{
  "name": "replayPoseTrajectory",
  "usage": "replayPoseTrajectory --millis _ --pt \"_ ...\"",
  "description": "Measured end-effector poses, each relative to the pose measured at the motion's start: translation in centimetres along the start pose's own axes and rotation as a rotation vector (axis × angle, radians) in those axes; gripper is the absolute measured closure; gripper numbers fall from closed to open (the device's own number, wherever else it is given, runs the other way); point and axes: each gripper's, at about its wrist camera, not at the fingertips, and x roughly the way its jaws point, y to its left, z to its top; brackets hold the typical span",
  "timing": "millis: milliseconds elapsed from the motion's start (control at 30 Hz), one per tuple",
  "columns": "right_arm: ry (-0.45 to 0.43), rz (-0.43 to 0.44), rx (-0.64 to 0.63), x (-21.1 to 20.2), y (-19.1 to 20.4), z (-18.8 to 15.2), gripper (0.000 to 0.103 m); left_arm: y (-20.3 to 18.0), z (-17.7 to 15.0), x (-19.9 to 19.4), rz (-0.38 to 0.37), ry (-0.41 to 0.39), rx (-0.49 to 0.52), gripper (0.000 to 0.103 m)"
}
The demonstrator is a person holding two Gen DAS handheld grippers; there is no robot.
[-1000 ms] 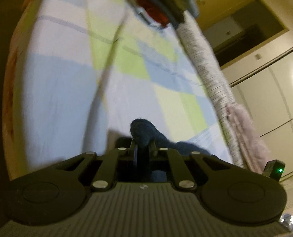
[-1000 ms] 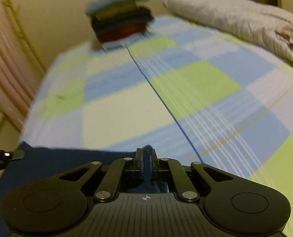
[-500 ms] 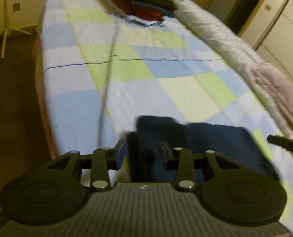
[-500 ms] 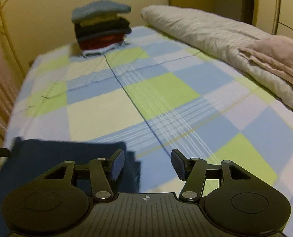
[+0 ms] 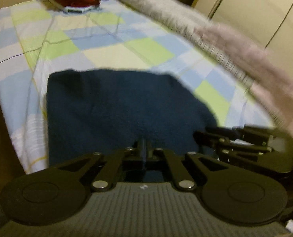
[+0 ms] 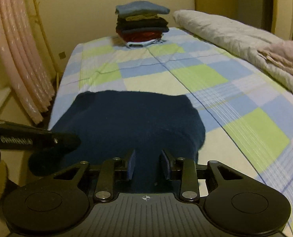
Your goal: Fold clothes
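A navy blue garment [image 5: 122, 106] lies spread flat on the checked bedsheet [image 5: 71, 45], close to the bed's near edge. My left gripper [image 5: 144, 147] is shut on the navy garment's near edge. In the right wrist view the left gripper [image 6: 65, 139] enters from the left, with a bunch of navy cloth hanging under it. My right gripper [image 6: 147, 159] is open. Its fingers [image 6: 131, 164] stand a short way apart, with the navy garment's [image 6: 130, 122] near edge between them. In the left wrist view the right gripper [image 5: 211, 136] sits at the garment's right corner.
A stack of folded clothes [image 6: 142, 25] stands at the far end of the bed. A rolled grey quilt [image 6: 225, 33] with a pink cloth [image 6: 284, 53] on it runs along the right side. Pink curtains [image 6: 22, 59] hang on the left, beyond the bed's edge.
Both grippers held the navy garment, then opened and let it lie on the bed. Now both have drawn back to its near edge; the left has shut again and the right's fingers have narrowed.
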Motion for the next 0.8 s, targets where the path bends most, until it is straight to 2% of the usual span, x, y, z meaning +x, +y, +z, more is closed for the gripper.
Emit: replayPoseTrajectory --millis 267,333,533,633,800 --pt "0.064 -0.031 -0.070 3.4 3.1 -1.1 0.071 0.1 0.0 1.9 0.054 -0.004 -0.038 0.099" --pt "0.081 -0.027 -0.055 3.3 3.0 -0.9 0.071 -0.1 0.2 1.6 0.054 0.003 -0.045 0.100" --pt "-0.012 0.000 0.049 -0.8 2.1 -0.6 0.070 -0.5 0.4 -2.7 0.045 -0.049 -0.068 0.100" --pt "-0.058 0.025 0.078 -2.5 2.2 -0.9 0.070 -0.7 -0.4 -3.3 0.066 -0.052 -0.053 0.100" --pt "-0.005 0.012 0.038 0.4 3.4 -1.8 0.070 -0.4 -1.3 -1.0 0.121 -0.028 -0.024 0.097"
